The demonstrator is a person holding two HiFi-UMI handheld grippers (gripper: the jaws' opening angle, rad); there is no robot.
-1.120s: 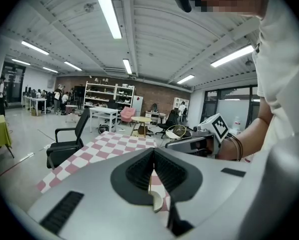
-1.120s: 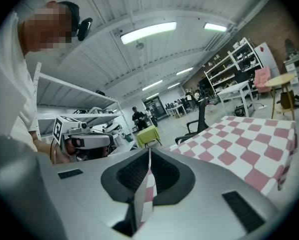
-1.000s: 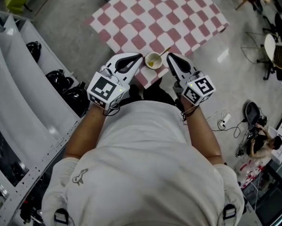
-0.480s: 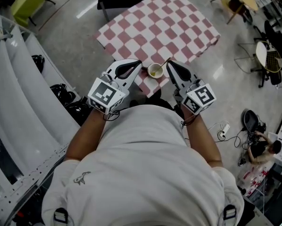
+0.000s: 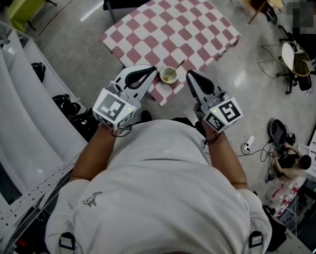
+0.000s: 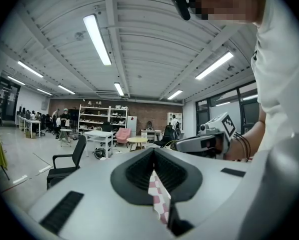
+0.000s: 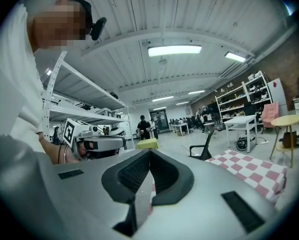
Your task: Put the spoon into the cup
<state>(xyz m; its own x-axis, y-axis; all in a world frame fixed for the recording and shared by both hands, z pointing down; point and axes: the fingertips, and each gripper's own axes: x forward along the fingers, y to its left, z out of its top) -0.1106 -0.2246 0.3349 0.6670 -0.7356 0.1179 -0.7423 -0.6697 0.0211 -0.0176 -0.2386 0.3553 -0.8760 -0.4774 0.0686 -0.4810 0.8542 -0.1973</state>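
My left gripper [image 5: 150,70] has its jaws pressed together with nothing in them. In the left gripper view [image 6: 153,154] I only see a bit of the pink and white cloth through the gap behind the tips. My right gripper [image 5: 190,74] is pressed together too, and it is empty in its own view [image 7: 149,154].

The only print I can see is the black and white squares on each gripper's cube [image 5: 113,109].

The cup [image 5: 168,75] stands on the checked table [image 5: 168,25], near the edge closest to me. It is between the two gripper tips, just beside the left one. The spoon [image 5: 178,65] is in the cup. Its bowl end is down inside. Its handle leans out over the rim and points away from me, up and to the right.
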